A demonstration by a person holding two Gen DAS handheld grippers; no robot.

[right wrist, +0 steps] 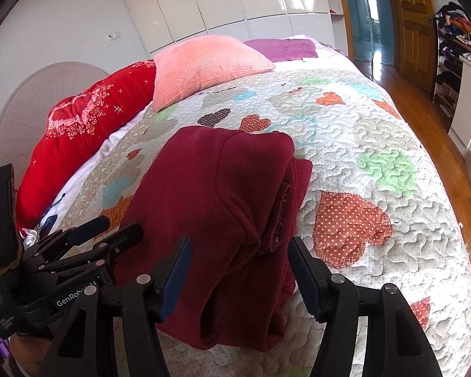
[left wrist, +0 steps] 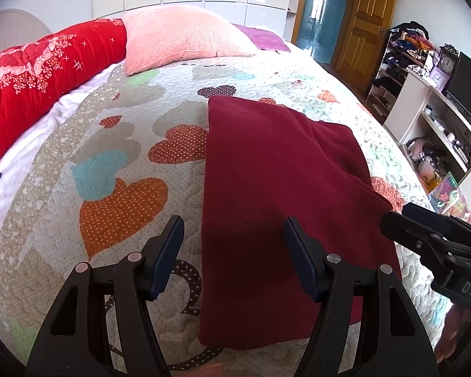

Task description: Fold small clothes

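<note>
A maroon garment (left wrist: 282,194) lies folded into a rectangle on the bed (left wrist: 116,163); left claw (left wrist: 234,257) and right claw (right wrist: 238,273) hover apart, empty; perhaps one fold remains.

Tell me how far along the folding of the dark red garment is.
Mostly done: the dark red garment lies folded in layers on the heart quilt. Nothing is in hand; left tongs and right tongs hover open. Left: perhaps tidying its bunched right edge.
</note>
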